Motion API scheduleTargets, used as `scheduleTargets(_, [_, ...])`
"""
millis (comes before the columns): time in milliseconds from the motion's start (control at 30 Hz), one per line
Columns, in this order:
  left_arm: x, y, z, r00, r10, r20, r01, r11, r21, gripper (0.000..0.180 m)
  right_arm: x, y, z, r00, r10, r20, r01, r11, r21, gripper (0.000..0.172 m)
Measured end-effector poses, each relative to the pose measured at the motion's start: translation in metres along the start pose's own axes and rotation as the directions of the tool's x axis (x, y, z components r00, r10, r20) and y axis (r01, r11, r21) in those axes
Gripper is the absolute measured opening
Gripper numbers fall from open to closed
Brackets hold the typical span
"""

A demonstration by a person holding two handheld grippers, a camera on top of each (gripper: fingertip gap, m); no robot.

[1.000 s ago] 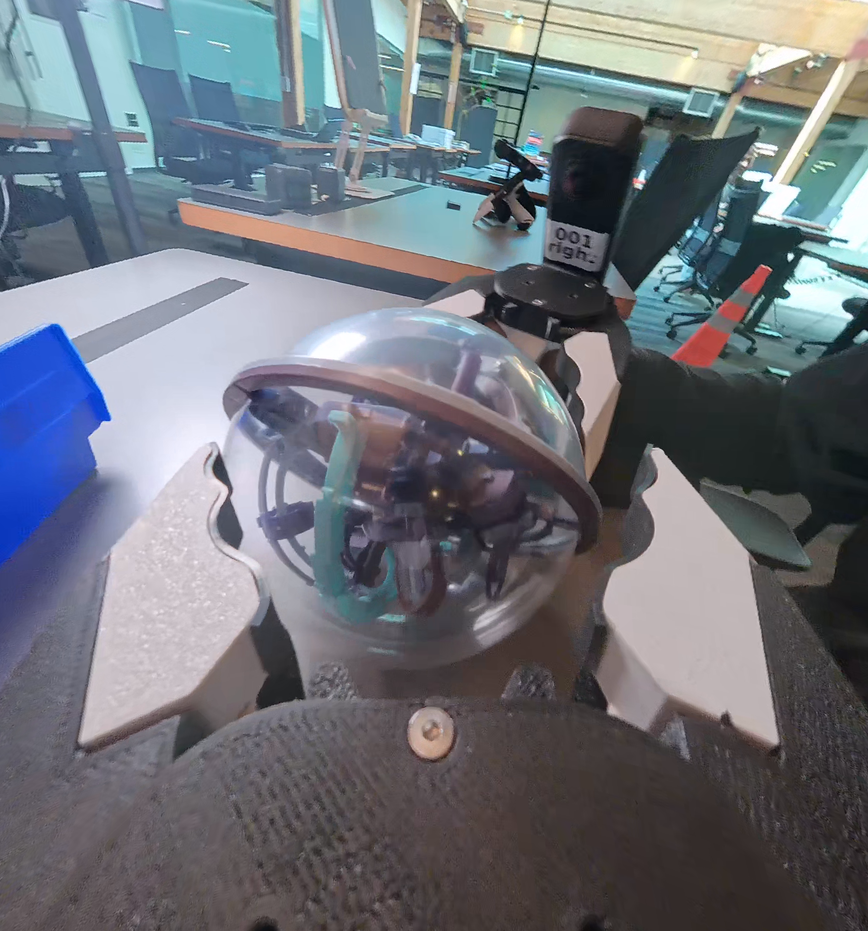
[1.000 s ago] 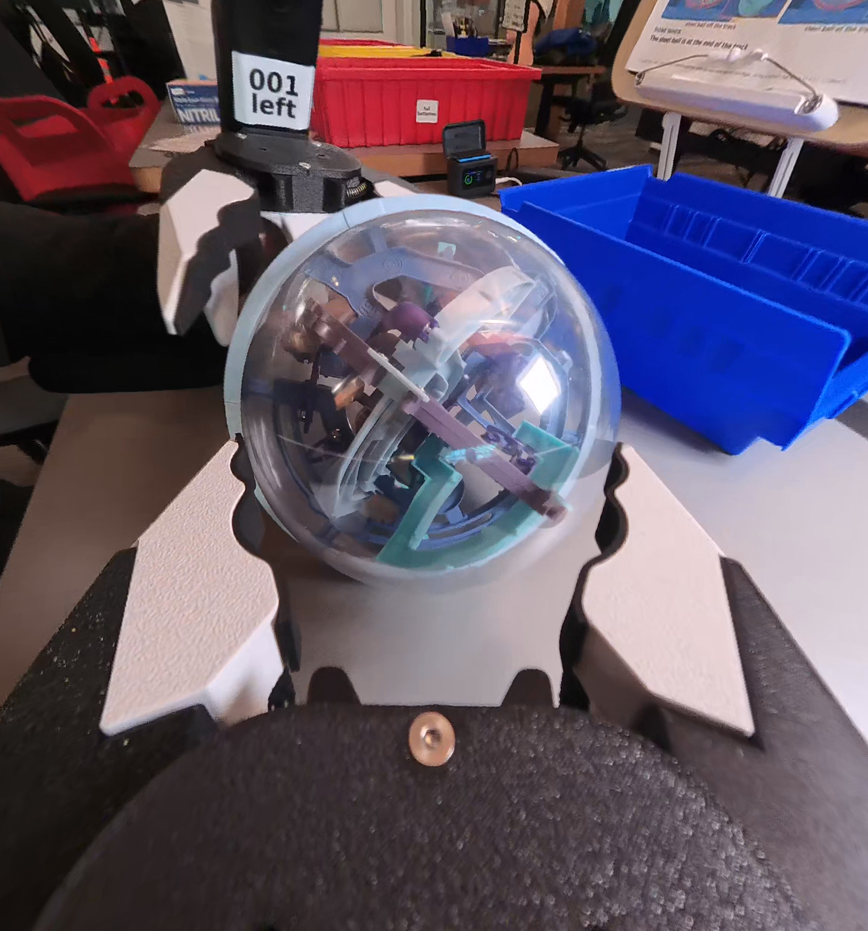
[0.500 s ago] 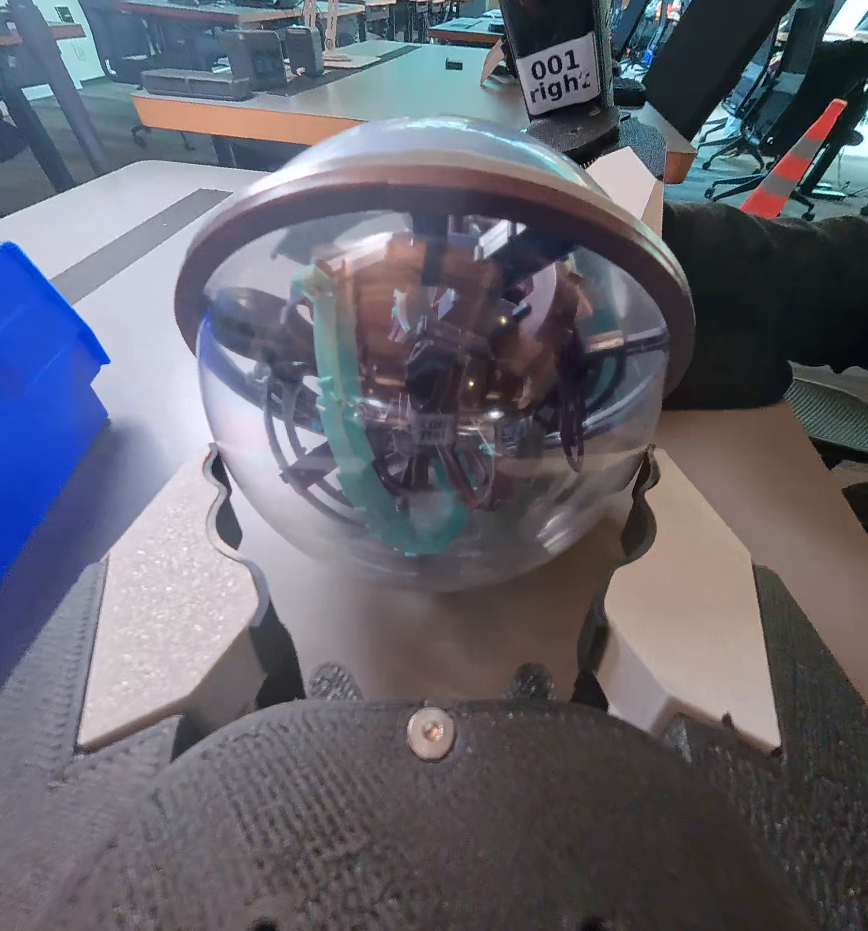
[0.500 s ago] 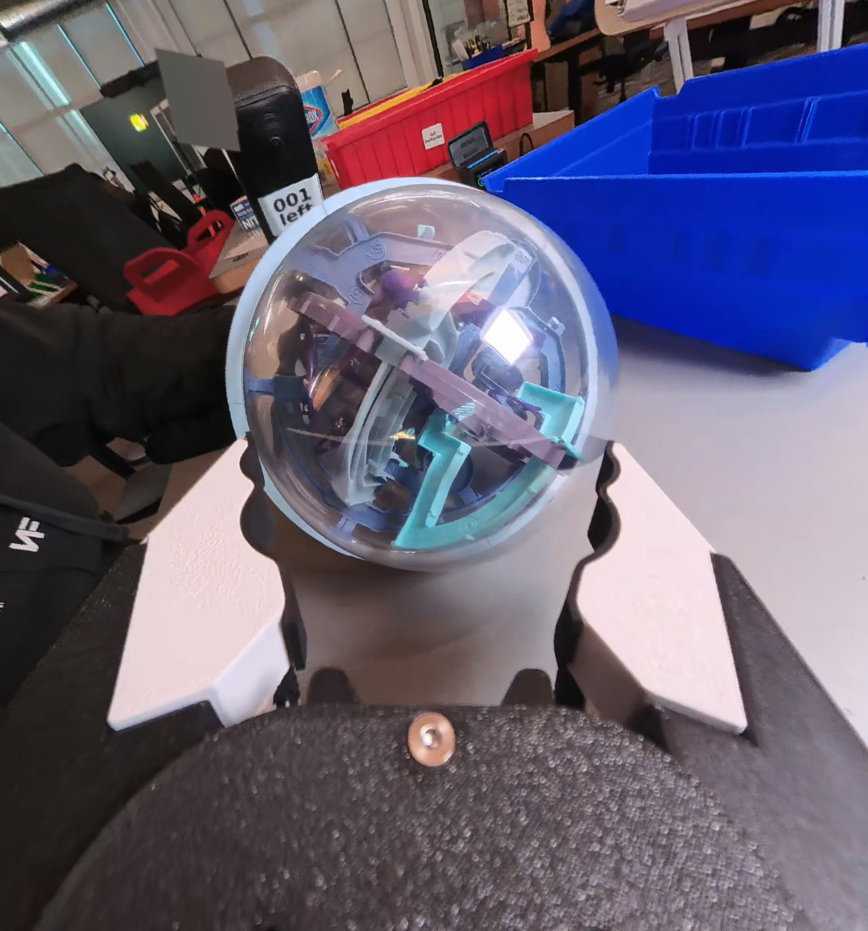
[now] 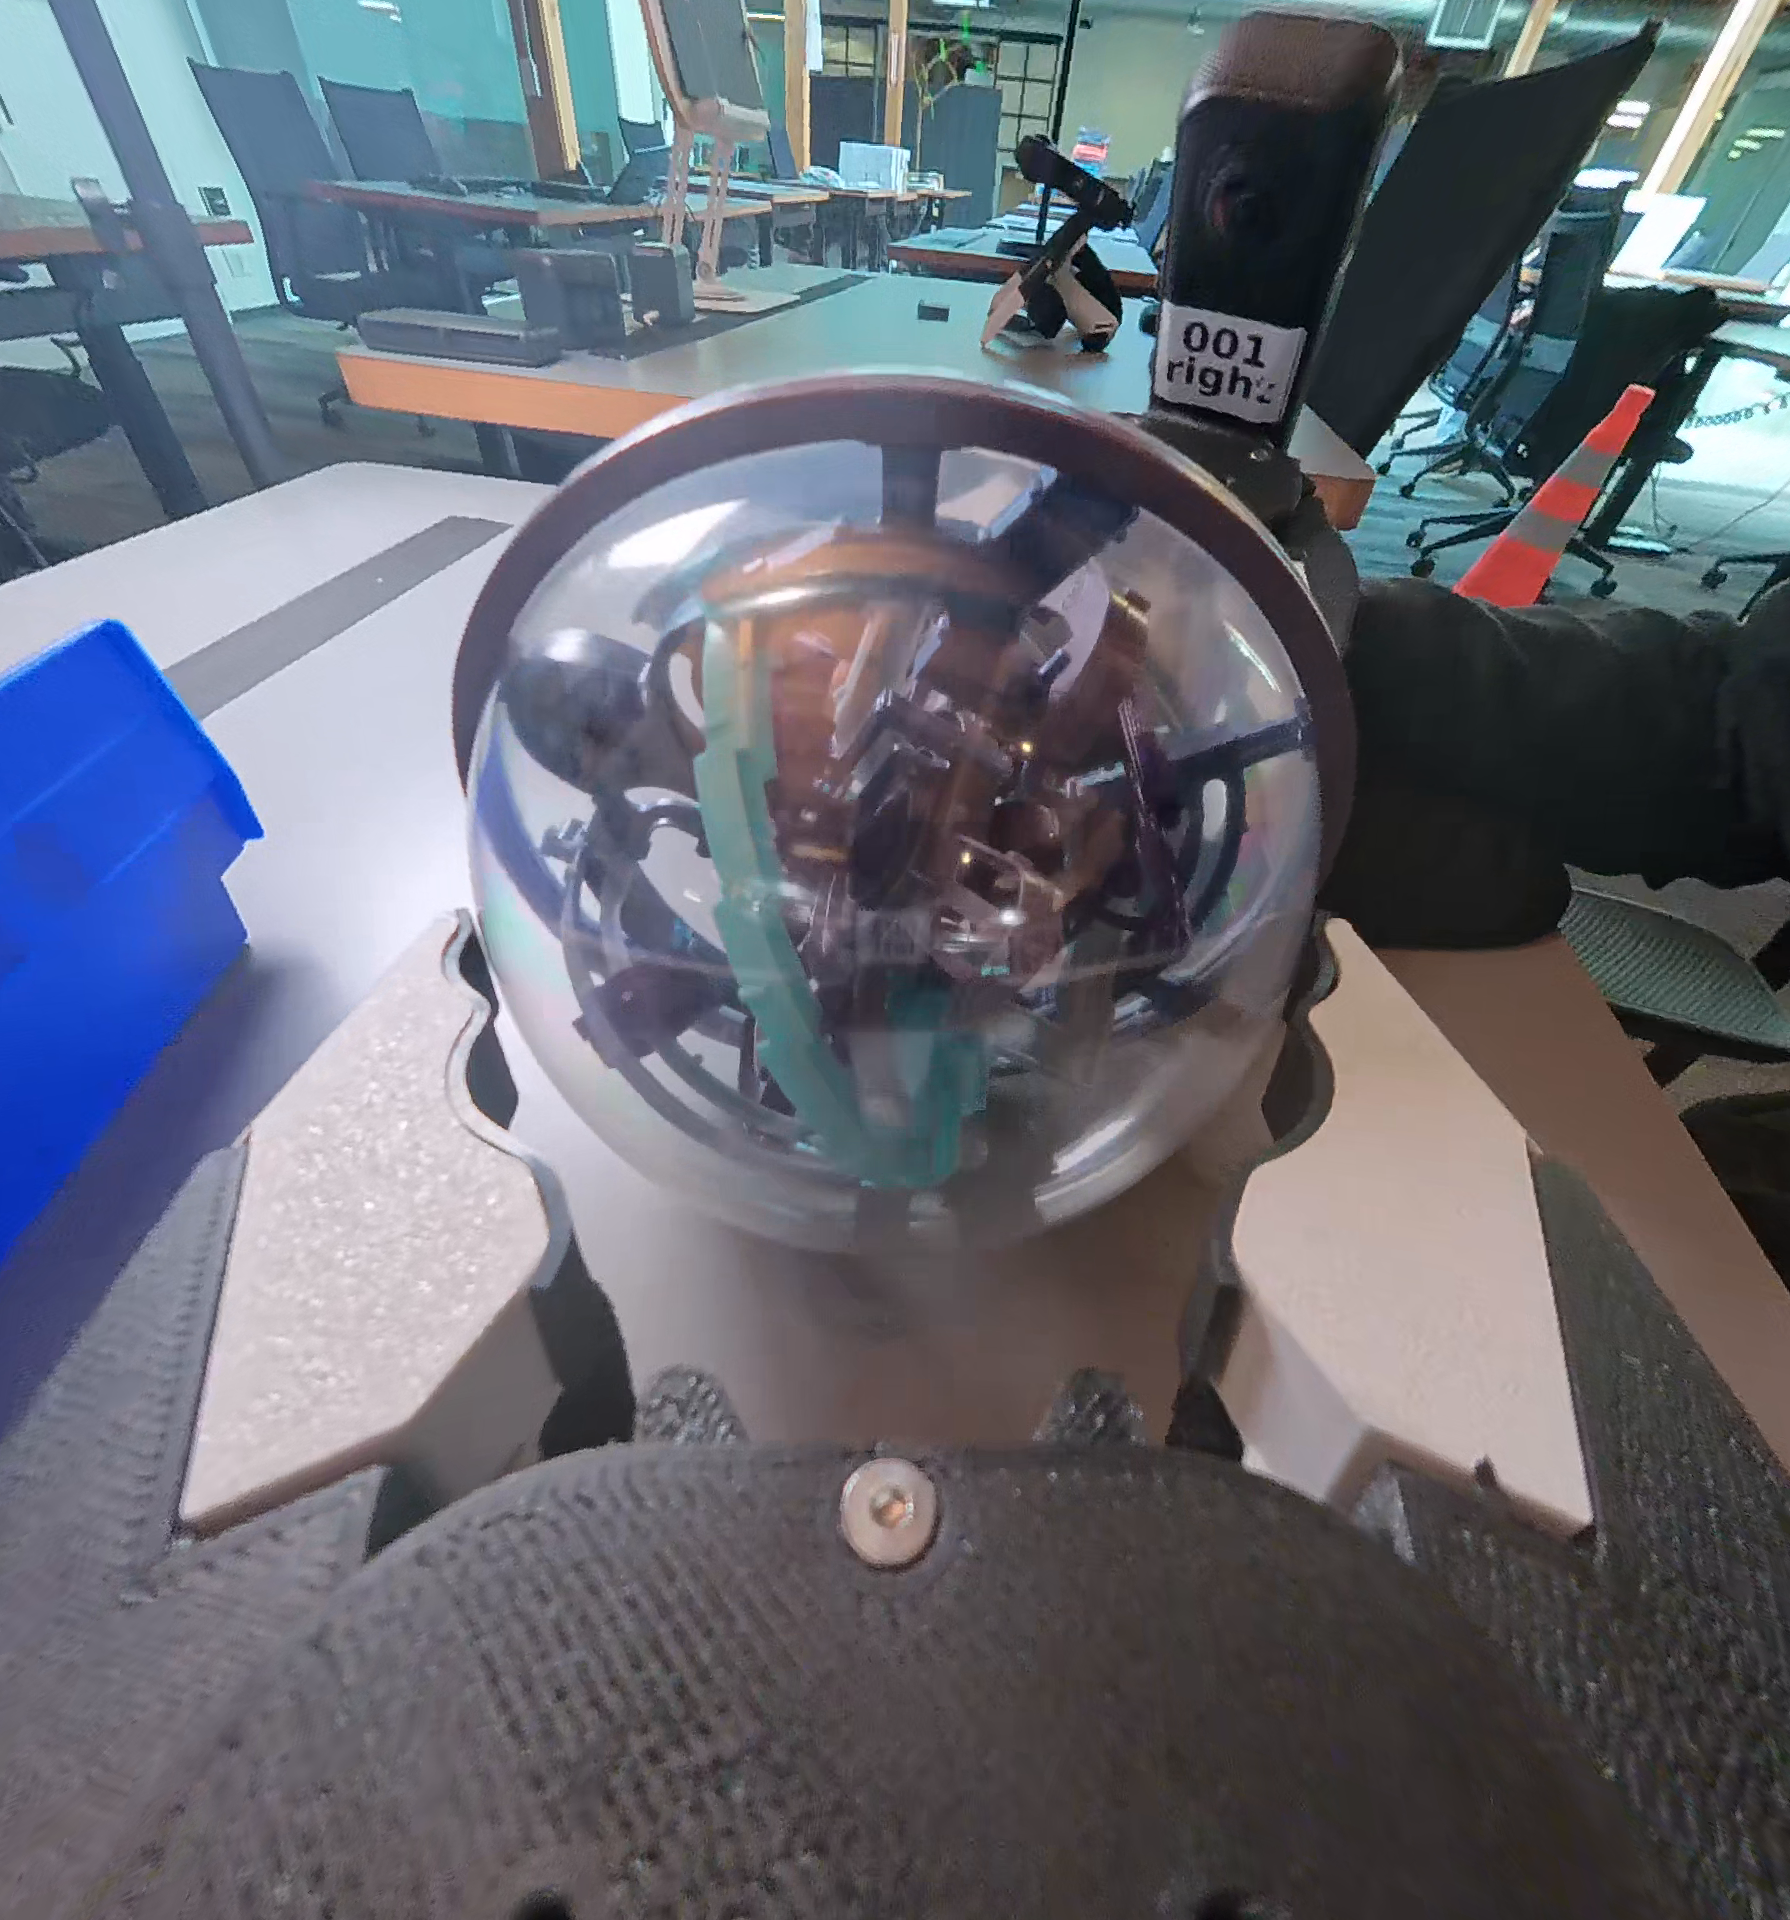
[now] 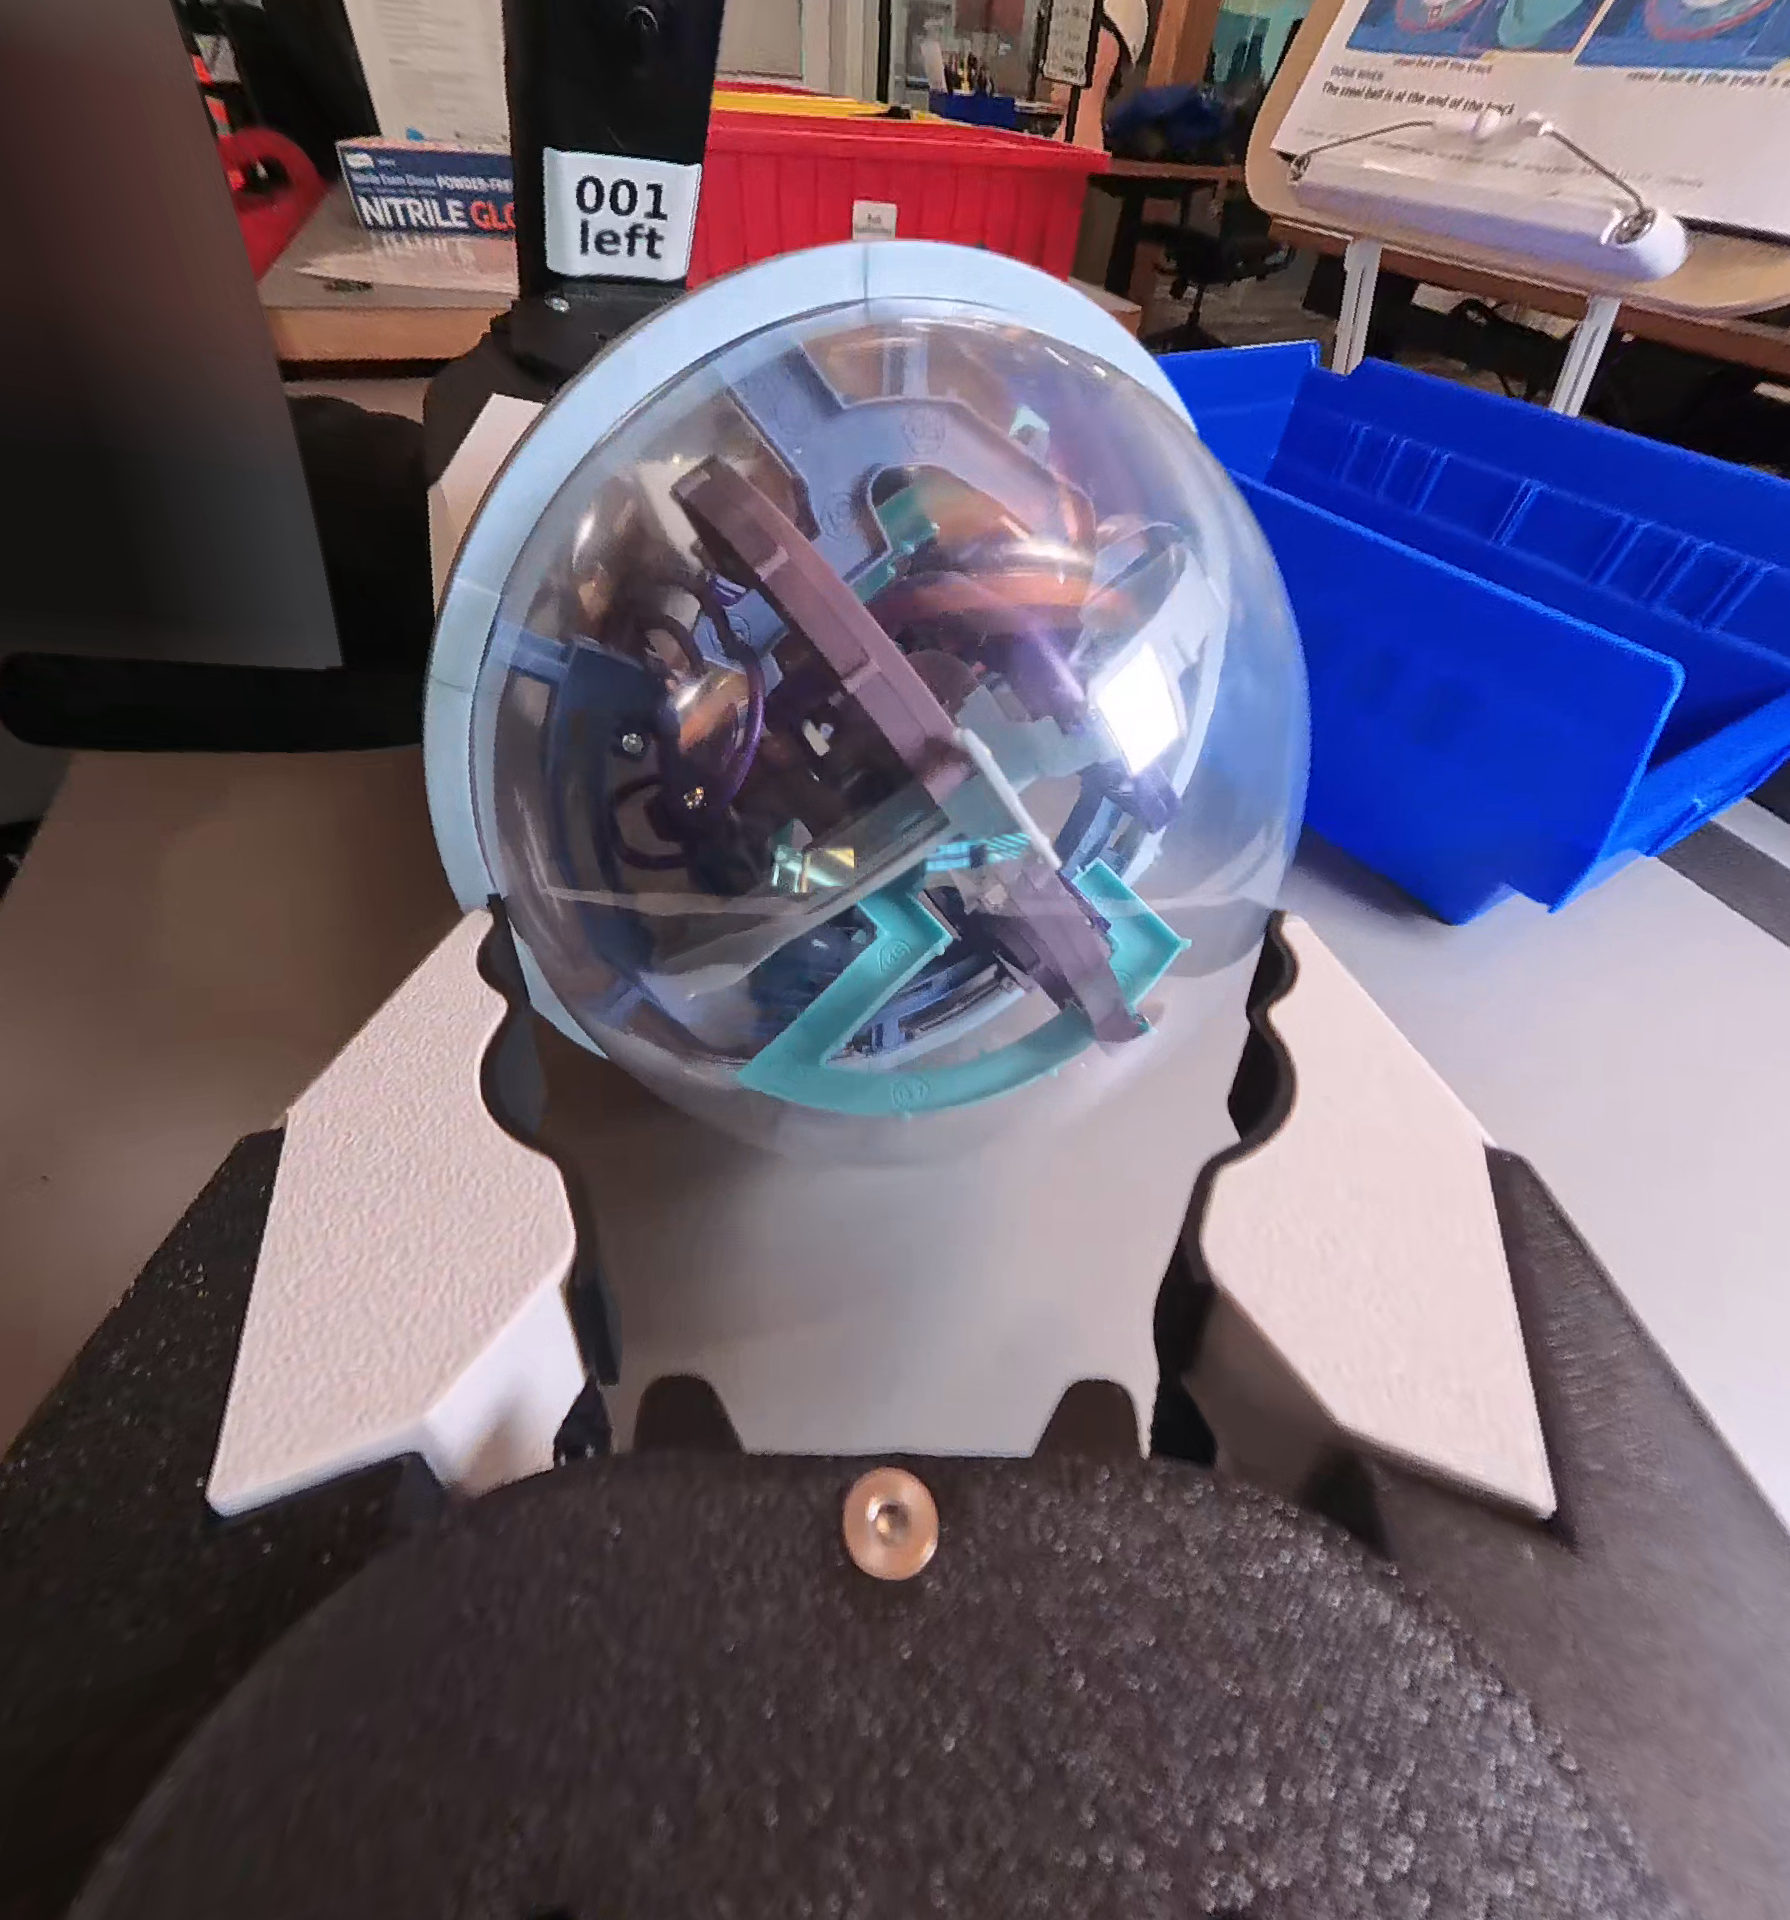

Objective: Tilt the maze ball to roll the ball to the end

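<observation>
We held the maze ball [image 5: 896,821] off the tabletop [image 5: 330,707] between both sets of tongs, which faced each other from opposite sides. Our left tongs [image 5: 886,997] were clamped on the clear sphere, wavy dark pads [image 5: 475,987] pressed against its sides. Our right tongs [image 6: 886,987] gripped it likewise, its pale blue rim [image 6: 465,665] tilted toward the left. A blue bin [image 6: 1556,665] sat just beside it.

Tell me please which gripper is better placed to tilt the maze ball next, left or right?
Neither clearly: the left gripper and the right gripper both clamp the maze ball from opposite sides, above the table. Probably both must turn together.
</observation>
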State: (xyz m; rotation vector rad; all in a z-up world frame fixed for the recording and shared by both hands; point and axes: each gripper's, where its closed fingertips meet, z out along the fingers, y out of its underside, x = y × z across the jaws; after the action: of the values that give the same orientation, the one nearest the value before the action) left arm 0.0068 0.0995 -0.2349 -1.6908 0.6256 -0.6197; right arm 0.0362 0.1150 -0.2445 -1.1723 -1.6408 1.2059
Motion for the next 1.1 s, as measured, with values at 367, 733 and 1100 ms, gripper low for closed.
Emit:
scheduleTargets(367, [-0.004, 0.014, 0.004, 0.992, -0.125, 0.003, 0.124, 0.989, -0.075, 0.152, 0.004, 0.013, 0.007, 0.997, -0.051, -0.061, 0.047, 0.996, -0.073, 0.134])
scheduleTargets(733, [0.001, -0.016, -0.006, 1.000, -0.030, -0.009, 0.030, 0.999, 0.020, 0.151, -0.001, -0.015, 0.005, 0.989, -0.083, -0.125, 0.091, 0.994, 0.062, 0.135])
scheduleTargets(1100, [0.006, -0.024, -0.007, 1.000, -0.024, -0.016, 0.025, 0.999, 0.043, 0.151, -0.005, -0.023, 0.000, 0.987, -0.087, -0.137, 0.101, 0.990, 0.096, 0.135])
